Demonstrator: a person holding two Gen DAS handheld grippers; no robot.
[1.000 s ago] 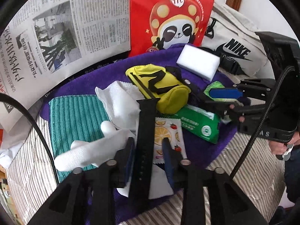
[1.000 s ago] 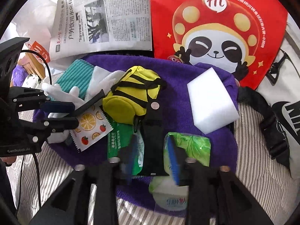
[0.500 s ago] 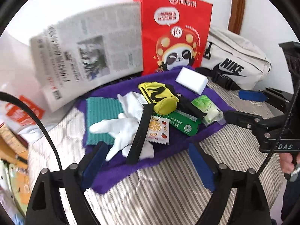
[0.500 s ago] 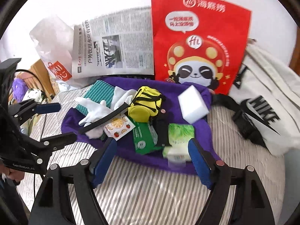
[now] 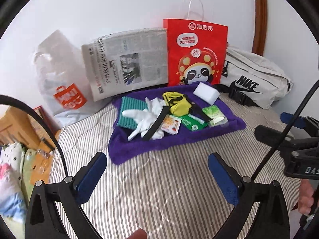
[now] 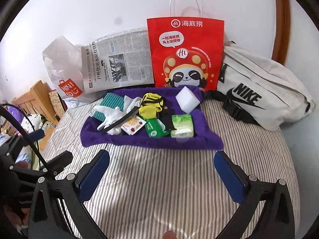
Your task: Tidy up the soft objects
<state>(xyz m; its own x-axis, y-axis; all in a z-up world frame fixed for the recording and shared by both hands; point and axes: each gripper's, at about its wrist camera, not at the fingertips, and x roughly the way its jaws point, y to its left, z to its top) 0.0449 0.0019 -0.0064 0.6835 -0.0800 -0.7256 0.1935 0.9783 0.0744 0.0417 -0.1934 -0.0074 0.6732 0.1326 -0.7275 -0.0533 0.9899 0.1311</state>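
A purple towel (image 6: 151, 141) lies on the striped bed and holds a teal cloth (image 6: 111, 99), white gloves (image 6: 111, 117), a black strap (image 5: 157, 123), a yellow pouch (image 6: 149, 107), a white sponge (image 6: 187, 99), a green wipes pack (image 6: 154, 128), a tissue pack (image 6: 182, 125) and a fruit-print sachet (image 5: 171, 124). My left gripper (image 5: 156, 156) hovers over bare bedding in front of the towel, its jaws opening wide with nothing between them. My right gripper (image 6: 161, 153) hangs beside it, jaws likewise opening and empty. Each gripper appears at the edge of the other's view.
A red paper bag (image 6: 185, 53), a newspaper (image 6: 117, 61) and a white plastic bag (image 6: 63, 65) stand against the wall behind the towel. A white Nike bag (image 6: 259, 91) lies at the right. Wooden furniture (image 6: 33, 95) borders the striped bed (image 6: 159, 189) on the left.
Both grippers were nearly shut around black straps on the towel. They have let go, spread wide, and drawn back and up, so the whole towel now shows.
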